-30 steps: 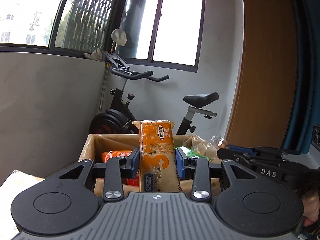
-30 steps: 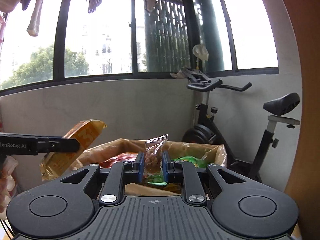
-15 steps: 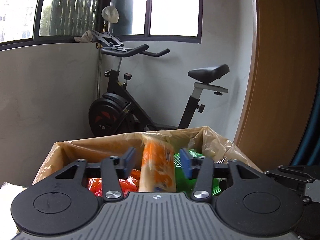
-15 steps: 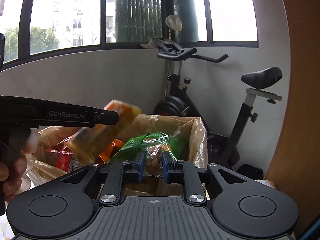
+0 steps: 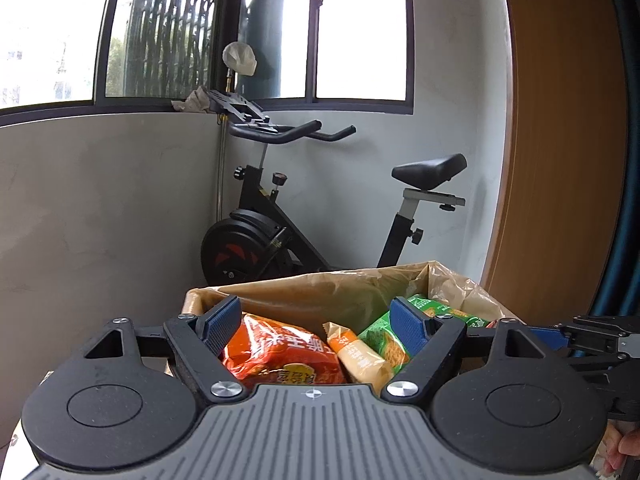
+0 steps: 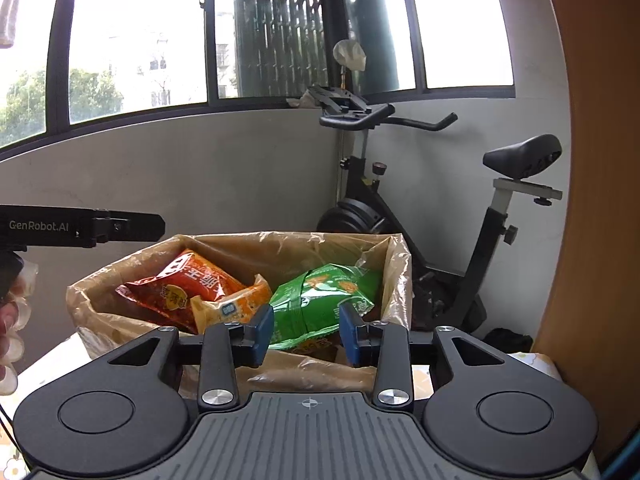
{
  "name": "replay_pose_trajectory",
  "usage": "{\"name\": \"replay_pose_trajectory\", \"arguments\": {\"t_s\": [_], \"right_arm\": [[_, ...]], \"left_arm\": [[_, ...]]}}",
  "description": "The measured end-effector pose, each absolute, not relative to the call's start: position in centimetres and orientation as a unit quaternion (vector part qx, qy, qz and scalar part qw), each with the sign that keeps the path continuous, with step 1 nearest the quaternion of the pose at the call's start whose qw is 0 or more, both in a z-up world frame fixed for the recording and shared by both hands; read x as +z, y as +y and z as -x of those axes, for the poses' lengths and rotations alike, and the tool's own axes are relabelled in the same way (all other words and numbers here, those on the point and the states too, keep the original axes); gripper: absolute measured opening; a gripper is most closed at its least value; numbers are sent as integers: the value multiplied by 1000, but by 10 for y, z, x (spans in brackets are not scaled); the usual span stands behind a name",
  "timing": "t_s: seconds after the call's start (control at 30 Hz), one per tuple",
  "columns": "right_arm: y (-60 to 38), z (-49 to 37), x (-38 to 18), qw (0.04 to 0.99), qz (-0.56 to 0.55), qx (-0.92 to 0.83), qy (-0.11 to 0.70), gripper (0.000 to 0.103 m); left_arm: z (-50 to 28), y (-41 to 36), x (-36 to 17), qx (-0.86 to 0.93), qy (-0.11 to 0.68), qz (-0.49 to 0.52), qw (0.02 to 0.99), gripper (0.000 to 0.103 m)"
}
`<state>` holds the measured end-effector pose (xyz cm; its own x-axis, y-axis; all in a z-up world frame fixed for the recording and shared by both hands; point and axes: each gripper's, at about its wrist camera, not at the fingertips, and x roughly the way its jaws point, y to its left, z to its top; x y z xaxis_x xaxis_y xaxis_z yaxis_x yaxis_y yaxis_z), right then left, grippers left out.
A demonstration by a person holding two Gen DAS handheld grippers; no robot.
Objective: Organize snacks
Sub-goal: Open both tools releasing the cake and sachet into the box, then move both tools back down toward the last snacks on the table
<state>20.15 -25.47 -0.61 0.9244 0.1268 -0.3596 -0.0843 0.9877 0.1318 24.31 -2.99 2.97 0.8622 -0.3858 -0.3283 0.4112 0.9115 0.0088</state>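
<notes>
1. The left gripper is hanging just above the near edge of the brown cardboard box lined with crinkly clear plastic. Its blue-padded tongs are spread wide and are pinching nothing.
2. The right gripper is pointing level at the same box from the near side. Its tongs are also spread apart, with nothing between them.
3. Three snacks are lying inside the box: a shiny red chip bag on the left, a long orange-and-yellow cracker pack in the middle, and a green snack bag on the right.
4. The right view is showing the box's whole front wall and the left gripper's black arm with white letters sticking out over the box's left side.
5. The left view is showing the right gripper's black tip at the far right, beside the box.
6. A black exercise bike is standing behind the box in both views.
</notes>
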Motion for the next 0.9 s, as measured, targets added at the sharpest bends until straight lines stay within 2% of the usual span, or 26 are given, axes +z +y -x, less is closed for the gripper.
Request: {"name": "replay_pose_trajectory", "arguments": {"t_s": [0.43, 0.9], "right_arm": [[-224, -154, -10, 980, -46, 87, 173, 38], [-203, -139, -59, 966, -61, 97, 233, 39]], "left_arm": [[-180, 42, 13, -157, 171, -21, 973, 83], [-141, 83, -51, -96, 241, -5, 966, 83]]}}
